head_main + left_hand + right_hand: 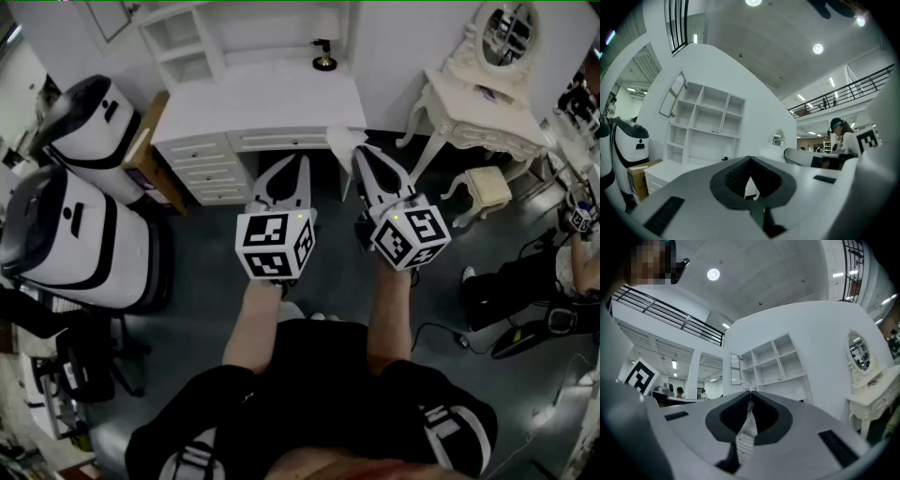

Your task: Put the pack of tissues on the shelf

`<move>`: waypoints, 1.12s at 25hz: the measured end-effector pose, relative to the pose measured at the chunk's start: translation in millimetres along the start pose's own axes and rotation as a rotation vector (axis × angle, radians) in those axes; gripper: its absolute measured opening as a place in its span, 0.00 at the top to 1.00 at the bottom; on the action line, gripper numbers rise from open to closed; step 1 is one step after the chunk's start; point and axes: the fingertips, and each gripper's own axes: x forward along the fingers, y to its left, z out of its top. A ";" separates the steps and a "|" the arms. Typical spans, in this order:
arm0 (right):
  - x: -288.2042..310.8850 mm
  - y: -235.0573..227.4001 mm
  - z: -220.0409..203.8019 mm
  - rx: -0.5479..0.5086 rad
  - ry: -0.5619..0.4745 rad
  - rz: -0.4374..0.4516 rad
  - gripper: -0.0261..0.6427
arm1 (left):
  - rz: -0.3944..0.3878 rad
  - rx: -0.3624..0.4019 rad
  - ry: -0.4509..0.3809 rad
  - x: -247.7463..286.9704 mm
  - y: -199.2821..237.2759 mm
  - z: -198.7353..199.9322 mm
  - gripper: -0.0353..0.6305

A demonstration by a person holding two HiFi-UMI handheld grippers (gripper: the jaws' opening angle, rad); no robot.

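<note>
White desk (272, 103) with shelf (187, 42) on top, grey floor (187, 356). Head view: left gripper (302, 161) and right gripper (360, 152) side by side before the desk, pack of tissues (341, 139) at right tips, over desk's front corner. Left gripper view: jaws together, nothing between them, shelf ahead. Right gripper view: jaws pinched on pack's thin edge, shelf ahead.

white left gripper (302, 160) and right gripper (360, 151), black-and-white marker cubes (274, 245), black shirt (319, 394), white-striped sleeves (457, 427)
</note>
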 end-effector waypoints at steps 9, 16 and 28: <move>10.9 -16.9 8.6 -0.005 -0.041 -0.025 0.93 | -0.050 0.030 -0.008 21.4 -4.6 5.8 0.93; 14.0 -39.7 13.5 0.030 -0.055 -0.066 0.93 | -0.079 0.053 0.003 37.9 -13.0 6.5 0.93; 17.8 -77.3 -13.2 0.115 0.010 -0.101 0.93 | -0.053 0.040 0.112 63.5 -8.0 -24.7 0.93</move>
